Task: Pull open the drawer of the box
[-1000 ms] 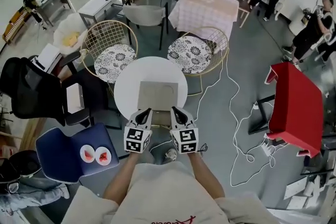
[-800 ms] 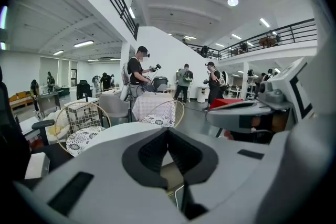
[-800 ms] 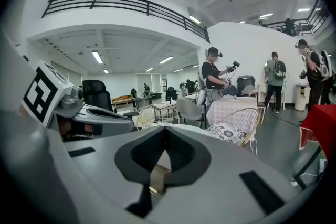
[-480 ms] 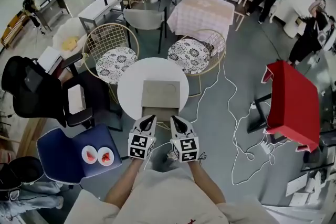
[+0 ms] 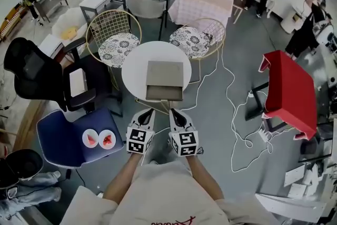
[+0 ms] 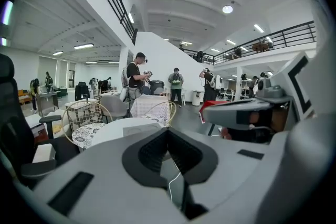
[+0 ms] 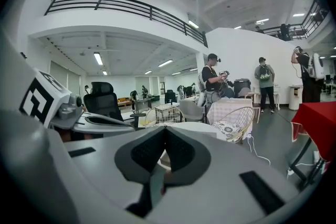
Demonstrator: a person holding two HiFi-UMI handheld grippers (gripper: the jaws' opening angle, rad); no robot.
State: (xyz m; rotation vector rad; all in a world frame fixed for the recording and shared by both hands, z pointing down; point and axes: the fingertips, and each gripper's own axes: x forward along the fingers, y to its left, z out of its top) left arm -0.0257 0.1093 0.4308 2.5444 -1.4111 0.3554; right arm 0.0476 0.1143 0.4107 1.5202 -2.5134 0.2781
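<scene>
A grey-beige box (image 5: 165,74) lies on the round white table (image 5: 134,68). Its drawer (image 5: 164,94) stands pulled out toward me, and the inside looks bare. My left gripper (image 5: 148,111) and right gripper (image 5: 172,112) hover side by side just short of the table's near edge, apart from the drawer front. Both are shut with nothing between the jaws. In the left gripper view the left gripper (image 6: 168,131) points at the table (image 6: 113,131), with the box (image 6: 140,129) just above the jaws. In the right gripper view the right gripper (image 7: 165,131) shows closed pads.
Two gold wire chairs (image 5: 112,39) (image 5: 201,39) stand behind the table. A blue chair (image 5: 63,137) at my left holds two plates of red fruit (image 5: 99,139). A black office chair (image 5: 31,68), a red table (image 5: 287,92) and a white floor cable (image 5: 234,113) lie around. People stand at the back.
Both grippers have drawn back from the box's front toward me, off the table. More of the drawer now shows out of the box.
</scene>
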